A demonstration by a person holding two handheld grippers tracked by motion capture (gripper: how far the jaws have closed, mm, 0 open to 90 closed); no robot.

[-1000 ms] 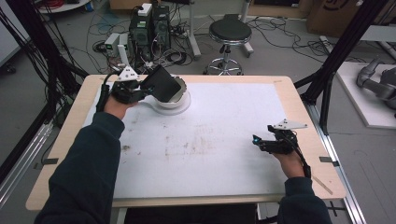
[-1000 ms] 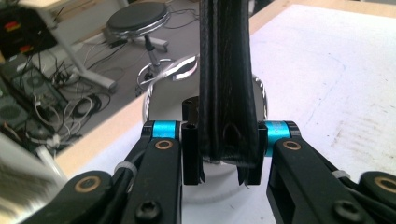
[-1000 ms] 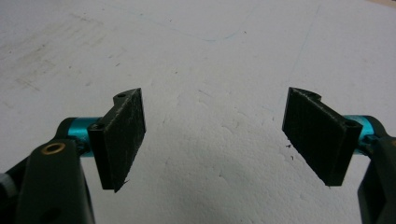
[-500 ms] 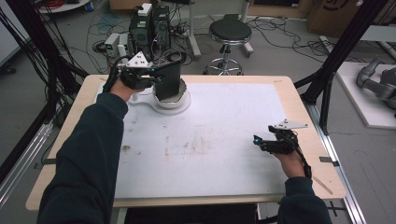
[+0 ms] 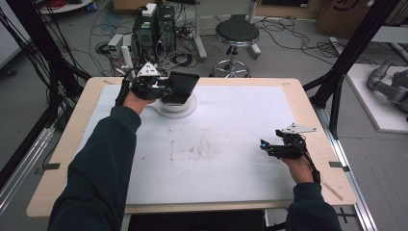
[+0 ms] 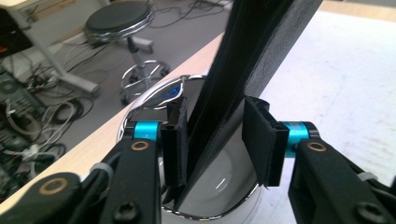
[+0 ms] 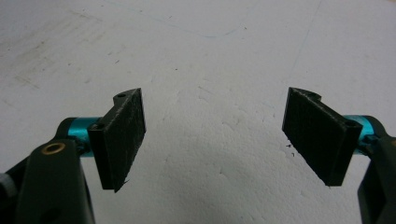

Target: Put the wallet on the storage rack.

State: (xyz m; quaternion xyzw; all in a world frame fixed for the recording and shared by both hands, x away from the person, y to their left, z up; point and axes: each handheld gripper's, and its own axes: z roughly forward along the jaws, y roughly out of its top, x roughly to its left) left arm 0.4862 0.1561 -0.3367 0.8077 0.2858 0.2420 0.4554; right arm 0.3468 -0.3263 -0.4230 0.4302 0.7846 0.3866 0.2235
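High view, table (image 5: 231, 192): white mat, right tongs (image 5: 269, 147) resting apart over it, holding nothing.
Bowl (image 6: 219, 196): steel, just under the left tongs (image 6: 215, 140).
Slab (image 6: 252, 51): black, leaning in the bowl between the jaws, which have just been opening; right pad (image 6: 259, 140) is clear.
Advice: back straight out, without nudging the slab.

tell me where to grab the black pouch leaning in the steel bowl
Grip the pouch by its thin edge just above the bowl rim, coming from the person's side as the left gripper does. It is flat and stands tilted out of the bowl, so its two broad faces suit the pads. The jaws have just been opening, the pouch between them; a gap shows at the right pad.
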